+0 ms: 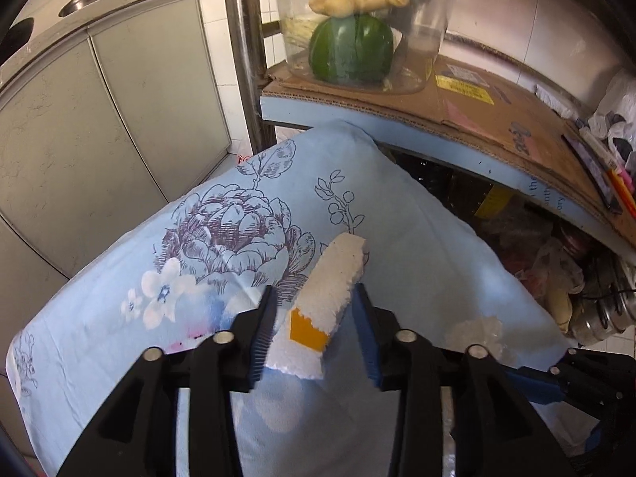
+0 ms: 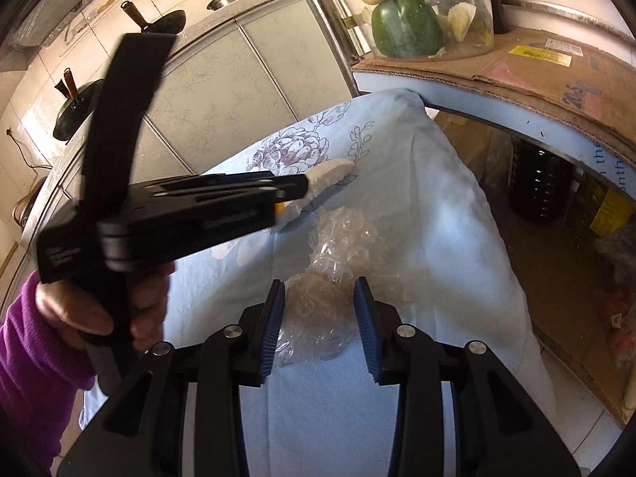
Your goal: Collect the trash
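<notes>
My left hand-held gripper (image 1: 314, 330) stands open around the white foam piece (image 1: 330, 282), pads not pressing it. My right hand-held gripper (image 2: 320, 330) sits half open astride the crumpled clear plastic (image 2: 338, 274) on the flowered cloth (image 2: 437, 206)

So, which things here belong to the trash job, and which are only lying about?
Job: foam piece; bubble wrap; left tongs; right tongs.
Lying about: green squash; ginger; cardboard; pans.

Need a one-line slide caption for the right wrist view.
Right claw straddles bubble wrap on the floral cloth; left claw at a foam piece.
</notes>
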Motion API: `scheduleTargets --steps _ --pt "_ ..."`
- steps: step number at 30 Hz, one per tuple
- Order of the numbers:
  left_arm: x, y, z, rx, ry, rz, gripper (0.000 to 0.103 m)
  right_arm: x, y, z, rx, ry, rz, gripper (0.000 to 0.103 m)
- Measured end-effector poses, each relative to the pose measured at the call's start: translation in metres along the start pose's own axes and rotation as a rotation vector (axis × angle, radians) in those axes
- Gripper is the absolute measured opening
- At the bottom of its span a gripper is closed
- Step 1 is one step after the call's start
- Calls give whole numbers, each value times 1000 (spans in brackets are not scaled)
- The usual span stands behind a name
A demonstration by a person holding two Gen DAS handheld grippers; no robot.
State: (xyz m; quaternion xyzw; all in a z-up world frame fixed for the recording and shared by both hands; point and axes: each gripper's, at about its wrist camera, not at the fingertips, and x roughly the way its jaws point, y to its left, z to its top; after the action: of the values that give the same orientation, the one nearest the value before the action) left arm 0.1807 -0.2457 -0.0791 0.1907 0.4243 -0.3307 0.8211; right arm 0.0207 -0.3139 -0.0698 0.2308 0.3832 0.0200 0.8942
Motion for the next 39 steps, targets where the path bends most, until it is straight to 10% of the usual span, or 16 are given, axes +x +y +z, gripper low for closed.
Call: scheduleTargets --steps 16,39 --pt "6 5 -14 -73 -18 13 34 -1 -5 -1 28 3 32 37" --pt "-91 42 -76 -276 -118 92 34 -1 -6 -1 19 0 33 37"
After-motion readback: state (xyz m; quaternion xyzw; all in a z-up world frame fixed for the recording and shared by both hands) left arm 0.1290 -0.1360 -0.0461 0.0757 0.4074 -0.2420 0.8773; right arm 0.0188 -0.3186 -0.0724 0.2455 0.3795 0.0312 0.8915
